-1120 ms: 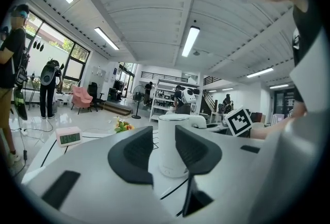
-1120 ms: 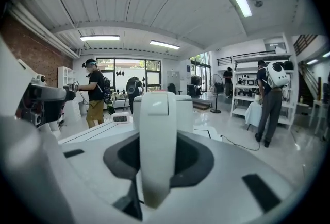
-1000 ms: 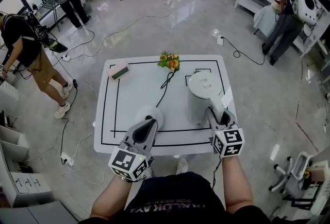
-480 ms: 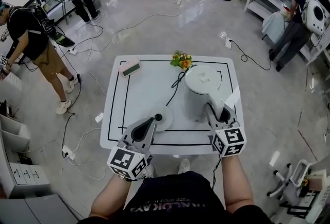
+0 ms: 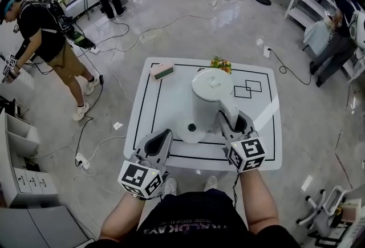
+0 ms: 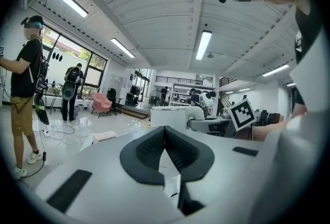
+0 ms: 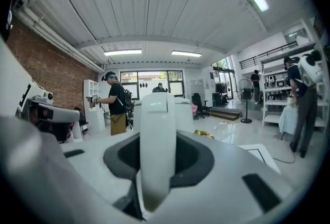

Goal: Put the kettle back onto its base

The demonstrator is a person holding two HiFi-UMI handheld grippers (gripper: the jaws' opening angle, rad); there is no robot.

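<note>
Since the earlier frame the kettle [image 5: 208,96] has travelled across the desk [image 5: 151,110] from well to the right of the base [image 5: 183,131] to a place just beside it, and its white body now overlaps the base's far right rim in the head view. The left tongs [image 5: 163,137], which hung over the base before, now sit off to the base's left, near the desk's front edge, and the disc lies uncovered.

The right tongs [image 5: 232,122] are clenched on the kettle's handle [image 7: 156,140] (the right gripper view shows the white handle upright, filling the gap between the two dark pads). The kettle is upright, lid up, with its handle turned toward the person, on the right side of the base. The black connector [image 5: 191,126] at the middle of the base is in plain sight, so the kettle is not seated on it. Whether its bottom touches the base's rim cannot be told from above.

The left tongs are clenched with nothing between them: in the left gripper view the pads meet at their tips.

Beyond the base, at the desk's far edge, lies a small bunch of orange and yellow flowers [image 5: 221,63], and to the base's far left a pink and green block [image 5: 162,70]. Two overlapping black squares [image 5: 247,88] are drawn on the desk to the base's far right.
</note>
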